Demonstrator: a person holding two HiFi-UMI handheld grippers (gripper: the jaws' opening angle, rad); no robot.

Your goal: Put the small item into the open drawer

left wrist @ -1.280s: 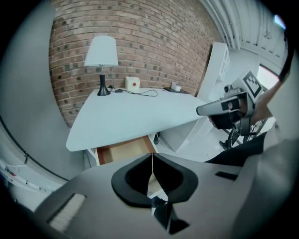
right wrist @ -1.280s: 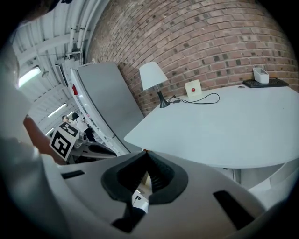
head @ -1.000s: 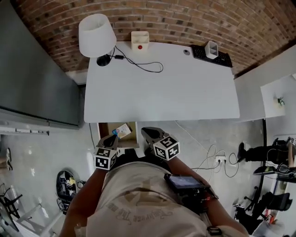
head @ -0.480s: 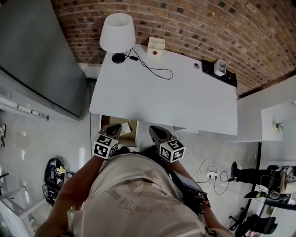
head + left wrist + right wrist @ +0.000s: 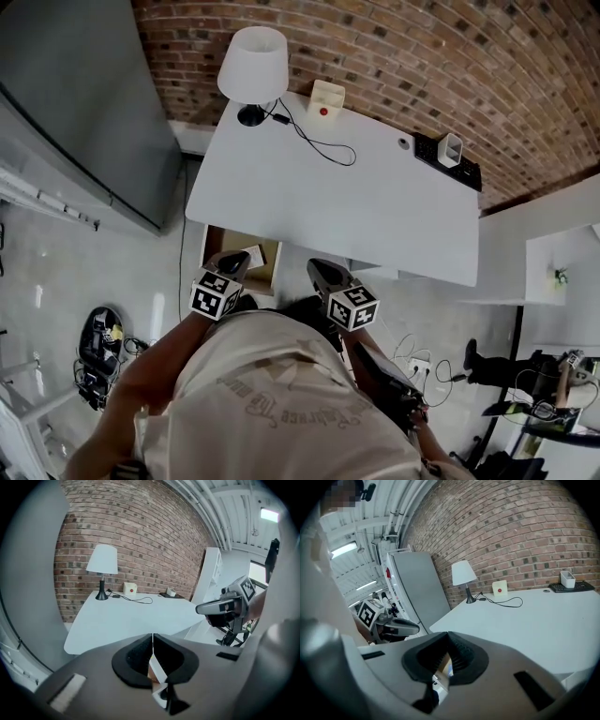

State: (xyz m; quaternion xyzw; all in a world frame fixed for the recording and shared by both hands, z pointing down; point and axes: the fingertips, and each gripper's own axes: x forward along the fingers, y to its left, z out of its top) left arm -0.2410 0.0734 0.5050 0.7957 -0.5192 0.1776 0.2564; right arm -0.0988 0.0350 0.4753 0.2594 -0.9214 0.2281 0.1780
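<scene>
The open wooden drawer (image 5: 214, 251) sticks out under the white desk's (image 5: 337, 202) near left edge. A small pale item (image 5: 252, 255) lies inside it. My left gripper (image 5: 231, 264) hovers over the drawer's near edge with its jaws together and nothing between them; the left gripper view (image 5: 153, 637) shows the pads touching. My right gripper (image 5: 320, 273) sits to the right of the drawer, in front of the desk edge. Its jaws (image 5: 448, 634) also meet, empty. Each gripper shows in the other's view: the right gripper (image 5: 206, 607) and the left gripper (image 5: 412, 627).
On the desk stand a white lamp (image 5: 252, 66) with a black cable, a small box with a red button (image 5: 325, 98) and a keyboard (image 5: 448, 161) carrying a white cup. A grey cabinet (image 5: 75, 122) is at the left, a brick wall behind. Bags and cables lie on the floor.
The head view has swung, so the desk now appears tilted and further right. Both grippers stay shut by the drawer, hardly moved relative to it.
</scene>
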